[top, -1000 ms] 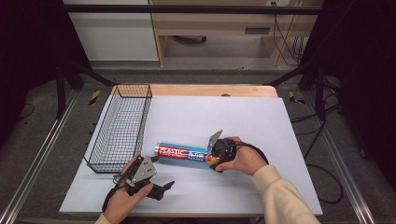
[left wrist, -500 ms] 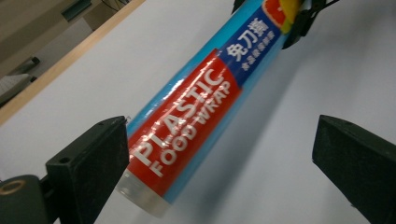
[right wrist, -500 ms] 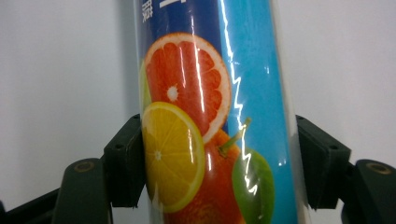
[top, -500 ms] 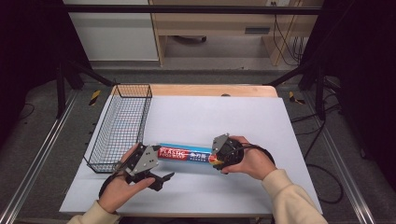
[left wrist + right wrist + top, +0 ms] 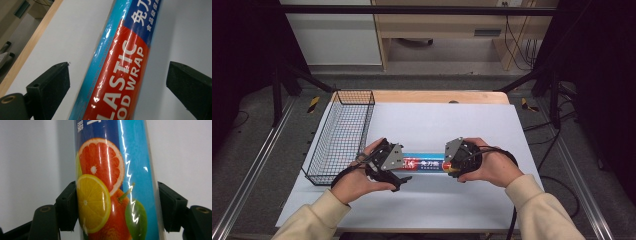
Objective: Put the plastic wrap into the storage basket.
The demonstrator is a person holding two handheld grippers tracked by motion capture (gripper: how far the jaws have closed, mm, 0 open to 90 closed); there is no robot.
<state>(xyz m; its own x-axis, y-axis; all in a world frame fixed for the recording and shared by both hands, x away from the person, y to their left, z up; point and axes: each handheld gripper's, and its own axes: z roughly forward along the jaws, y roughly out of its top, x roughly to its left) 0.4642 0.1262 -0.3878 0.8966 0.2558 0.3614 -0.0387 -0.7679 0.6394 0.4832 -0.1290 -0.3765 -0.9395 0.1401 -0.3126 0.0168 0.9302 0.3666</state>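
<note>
White surface (image 5: 452, 120) under everything, both my tongs low near its front edge. Wire basket (image 5: 343, 135) stands along the surface's left side, just beyond and left of my left tongs, nothing in it that I can see. Plastic wrap roll (image 5: 424, 163) runs crosswise between my two tongs, one end at each.

Right tongs (image 5: 456, 159): clamped on the roll's right end. In the right gripper view both black pads press against the fruit-print wrapper (image 5: 105, 190), no gap either side. Firm grip.

Left tongs (image 5: 388, 165): spread wide, jaws have just been closing in a bit. In the left gripper view the roll's red-and-blue label (image 5: 120, 65) passes between the jaws, with white surface visible on both sides of it, so the pads are not touching it. Nothing held on this side.

Step, my read: two-handed pick-up of the roll, right end secured, left end lined up and not gripped. Basket is the likely drop spot.

Next move needs: left jaws shut squarely on the roll's left end, keep the roll centred between the pads, match the right side's grip so the roll stays level. Slick film wrapper, could slip if pinched off-centre.
</note>
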